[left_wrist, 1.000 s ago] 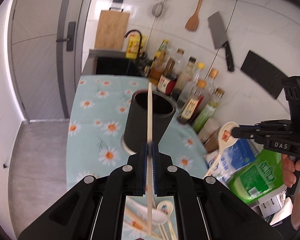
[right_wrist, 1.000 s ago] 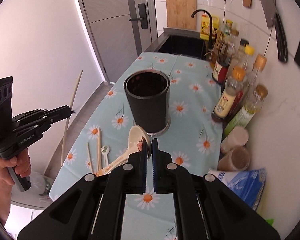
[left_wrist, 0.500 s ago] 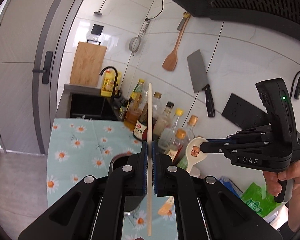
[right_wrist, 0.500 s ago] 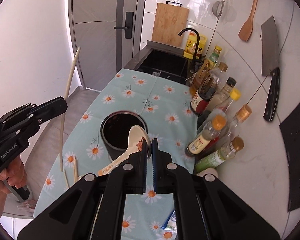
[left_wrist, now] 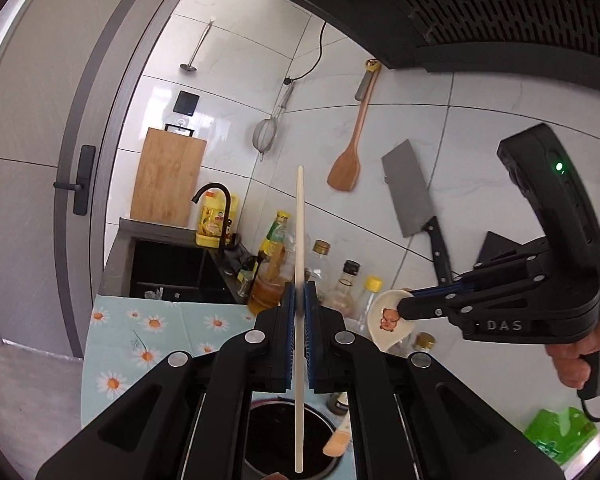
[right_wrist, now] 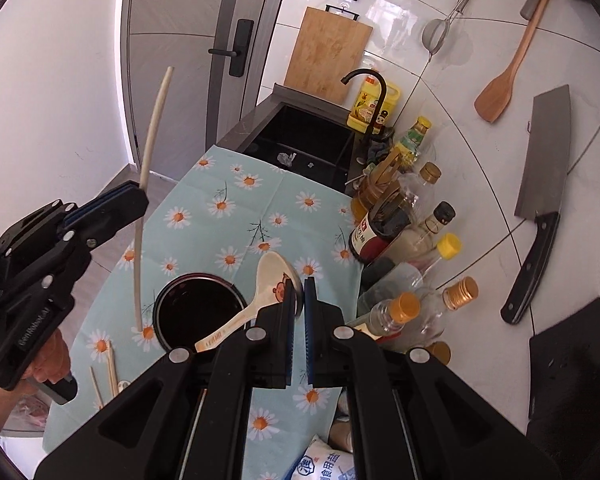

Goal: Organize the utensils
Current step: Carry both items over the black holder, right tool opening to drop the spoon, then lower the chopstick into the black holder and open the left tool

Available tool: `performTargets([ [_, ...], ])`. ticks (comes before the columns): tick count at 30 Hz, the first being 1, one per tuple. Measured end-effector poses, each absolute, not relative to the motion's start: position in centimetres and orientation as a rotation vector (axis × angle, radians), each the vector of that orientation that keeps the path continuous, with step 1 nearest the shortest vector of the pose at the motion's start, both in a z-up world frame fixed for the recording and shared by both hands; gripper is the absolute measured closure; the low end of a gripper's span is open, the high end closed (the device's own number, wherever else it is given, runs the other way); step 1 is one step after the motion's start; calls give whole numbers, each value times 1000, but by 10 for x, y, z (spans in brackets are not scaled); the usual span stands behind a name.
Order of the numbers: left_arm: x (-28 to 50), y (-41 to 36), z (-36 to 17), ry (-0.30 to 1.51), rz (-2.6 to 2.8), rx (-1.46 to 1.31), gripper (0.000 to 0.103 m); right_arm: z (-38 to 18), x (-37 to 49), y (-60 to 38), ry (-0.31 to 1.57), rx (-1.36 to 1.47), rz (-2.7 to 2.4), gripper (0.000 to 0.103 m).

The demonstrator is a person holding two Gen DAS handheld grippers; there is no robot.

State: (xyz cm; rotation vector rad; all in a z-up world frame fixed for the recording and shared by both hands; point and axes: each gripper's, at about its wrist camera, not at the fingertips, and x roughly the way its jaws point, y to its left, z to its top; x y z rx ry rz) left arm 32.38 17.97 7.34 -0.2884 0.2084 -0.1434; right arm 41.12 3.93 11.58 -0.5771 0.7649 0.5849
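The black holder cup stands upright on the daisy-print cloth, near the cloth's near end, its dark mouth open upward. Above it the left gripper has its jaws closed on 1 pale chopstick, clamped around mid-length and held close to vertical; in the right wrist view the chopstick's lower tip hangs just beside the cup's left rim, and whether it is inside the mouth or just outside cannot be told. The right gripper has its jaws pinching the rim of the bowl of a white ceramic spoon printed with a small bear, the handle slanting down to the left across the cup's opening.

On the cloth to the near left of the cup lie several more chopsticks. To the right of the cup a cluster of sauce and oil bottles stands against the tiled wall. On that wall hang a cleaver, a wooden spatula and a wire strainer. At the far end sits a black sink with a black faucet, a yellow bottle and a wooden cutting board.
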Motion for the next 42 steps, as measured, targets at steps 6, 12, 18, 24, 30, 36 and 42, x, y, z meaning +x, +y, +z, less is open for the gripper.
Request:
performTargets([
  [6, 351, 180, 53, 239, -122, -308, 99, 100, 429, 50, 806, -576, 599, 98],
  [12, 360, 170, 29, 297, -111, -276, 99, 82, 446, 47, 883, -486, 651, 97],
  [18, 362, 174, 18, 344, -97, -289, 98, 86, 451, 40, 936, -375, 716, 88],
  [24, 350, 176, 25, 334, -95, -289, 98, 91, 446, 33, 938, -336, 720, 88],
  [30, 333, 178, 31, 336, -97, -283, 97, 88, 439, 20, 958, -265, 738, 88],
  [36, 309, 181, 41, 347, -79, -286, 97, 85, 424, 3, 984, -187, 767, 87],
  [42, 278, 182, 47, 365, -89, -298, 97, 75, 392, -14, 994, -164, 798, 82],
])
